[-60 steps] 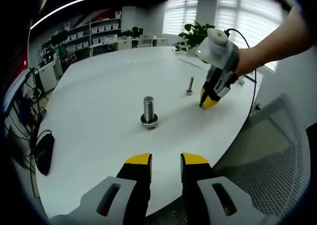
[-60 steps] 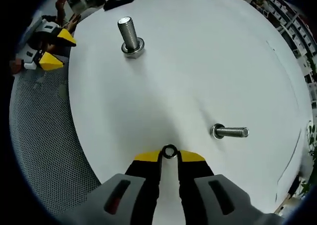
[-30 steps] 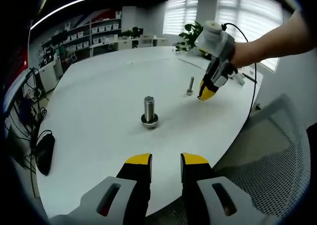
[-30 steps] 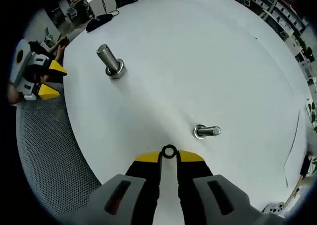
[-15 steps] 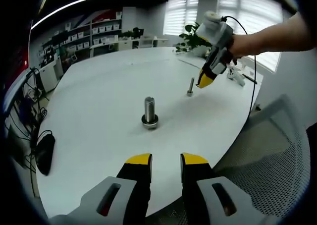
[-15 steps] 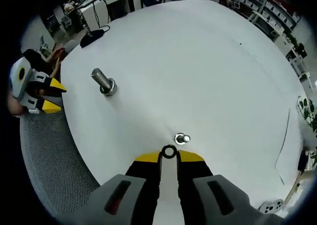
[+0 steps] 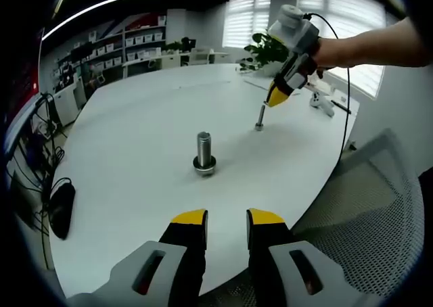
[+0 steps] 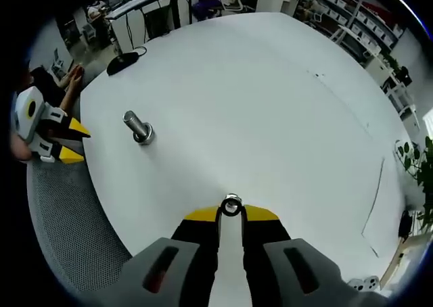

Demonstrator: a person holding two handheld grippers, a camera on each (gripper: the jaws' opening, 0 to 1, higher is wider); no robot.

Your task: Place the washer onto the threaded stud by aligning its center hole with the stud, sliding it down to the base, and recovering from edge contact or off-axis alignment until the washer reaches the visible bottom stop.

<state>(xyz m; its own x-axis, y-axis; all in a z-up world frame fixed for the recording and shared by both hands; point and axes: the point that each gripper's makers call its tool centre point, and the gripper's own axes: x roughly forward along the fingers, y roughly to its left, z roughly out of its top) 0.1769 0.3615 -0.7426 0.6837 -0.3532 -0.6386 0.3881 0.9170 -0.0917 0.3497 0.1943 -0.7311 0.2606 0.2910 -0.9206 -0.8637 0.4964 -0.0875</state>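
Two threaded fasteners stand upright on the counter [image 7: 135, 117], a broad, smooth, matte white round top. Nearest the left hand-held gripper [image 7: 226, 218], whose yellow-tipped jaws stand slightly apart and hold nothing, is a thick bright-metal bolt [image 7: 203, 151] with a collar at its base, standing well apart from the work. Further off rises the slim threaded stud [image 7: 260, 116], grey metal on a small base. The right hand-held gripper [image 8: 231, 213] is closed on the washer [image 8: 231, 206], a small thin steel ring pinched by its edge, poised directly above the stud tip. Judged progress: pickup and approach are done; hole alignment looks close, but threading on and sliding down to the bottom stop remain.
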